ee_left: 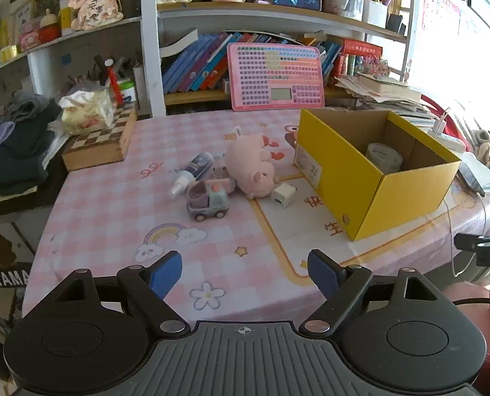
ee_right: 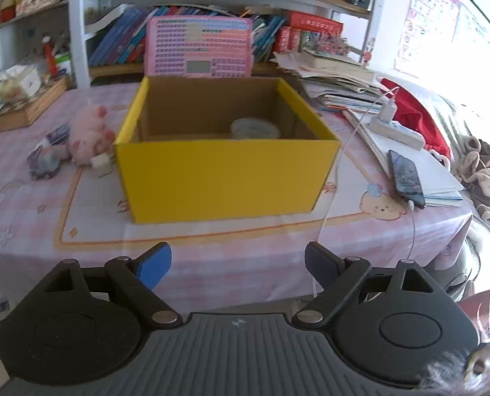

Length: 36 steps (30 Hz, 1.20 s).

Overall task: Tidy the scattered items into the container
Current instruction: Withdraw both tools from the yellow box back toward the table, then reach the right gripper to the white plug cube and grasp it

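Open-topped yellow cardboard box (ee_right: 225,178), perhaps tape roll (ee_right: 254,128) inside; both tongs (ee_left: 245,272) (ee_right: 236,265) agape, empty.

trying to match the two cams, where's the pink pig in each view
Left wrist: the pig lies at centre, just left of the yellow box.
Right wrist: the pig is at left of centre, against the box's left corner.
Shared landmark: the pink keyboard board standing behind the box.
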Tool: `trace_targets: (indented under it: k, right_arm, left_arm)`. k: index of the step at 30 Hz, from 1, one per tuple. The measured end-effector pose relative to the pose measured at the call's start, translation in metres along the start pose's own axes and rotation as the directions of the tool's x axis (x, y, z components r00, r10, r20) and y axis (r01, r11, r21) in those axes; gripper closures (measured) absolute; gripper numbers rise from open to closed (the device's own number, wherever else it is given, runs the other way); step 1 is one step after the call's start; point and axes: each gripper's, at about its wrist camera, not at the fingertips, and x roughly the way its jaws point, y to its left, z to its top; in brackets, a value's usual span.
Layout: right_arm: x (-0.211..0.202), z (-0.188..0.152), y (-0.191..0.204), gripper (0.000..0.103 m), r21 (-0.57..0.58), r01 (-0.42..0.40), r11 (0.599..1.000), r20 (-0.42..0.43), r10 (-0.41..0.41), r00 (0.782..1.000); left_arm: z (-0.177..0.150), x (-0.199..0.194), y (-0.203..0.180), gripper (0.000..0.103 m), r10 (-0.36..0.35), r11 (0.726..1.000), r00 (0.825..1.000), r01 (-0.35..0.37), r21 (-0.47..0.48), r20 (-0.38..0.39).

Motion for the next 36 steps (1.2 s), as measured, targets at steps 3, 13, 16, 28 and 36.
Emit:
trace_targets:
  k: [3, 13, 16, 28, 36]
  right_arm:
    - [-0.002, -0.005, 0.011, 0.017, -0.013, -0.022, 1.000, -0.008, 0.022, 1.000]
    - [-0.004, -0.009, 0.069, 0.018, -0.168, -0.186, 0.968, -0.042, 0.182, 0.982]
    - [-0.006, -0.005, 0.087, 0.020, -0.219, -0.225, 0.949, -0.035, 0.223, 0.974]
    - [-0.016, 0.012, 0.123, 0.029, -0.246, -0.290, 0.925, 0.009, 0.301, 0.954]
    - [-0.013, 0.027, 0.140, 0.030, -0.269, -0.287, 0.919, 0.022, 0.304, 0.953]
  left_arm:
    - [-0.003, -0.003, 0.005, 0.018, -0.002, 1.000, 1.000, 0.002, 0.000, -0.004]
    - [-0.009, -0.008, 0.011, 0.018, -0.022, 0.999, 1.000, 0.021, 0.038, 0.013]
    - [-0.007, -0.010, 0.013, 0.017, -0.025, 0.999, 0.999, 0.023, 0.047, 0.030]
    - [-0.010, -0.016, 0.023, 0.017, -0.029, 0.999, 0.998, 0.026, 0.043, 0.063]
    - [-0.007, -0.008, 0.035, 0.018, -0.042, 0.999, 0.997, 0.041, 0.017, 0.060]
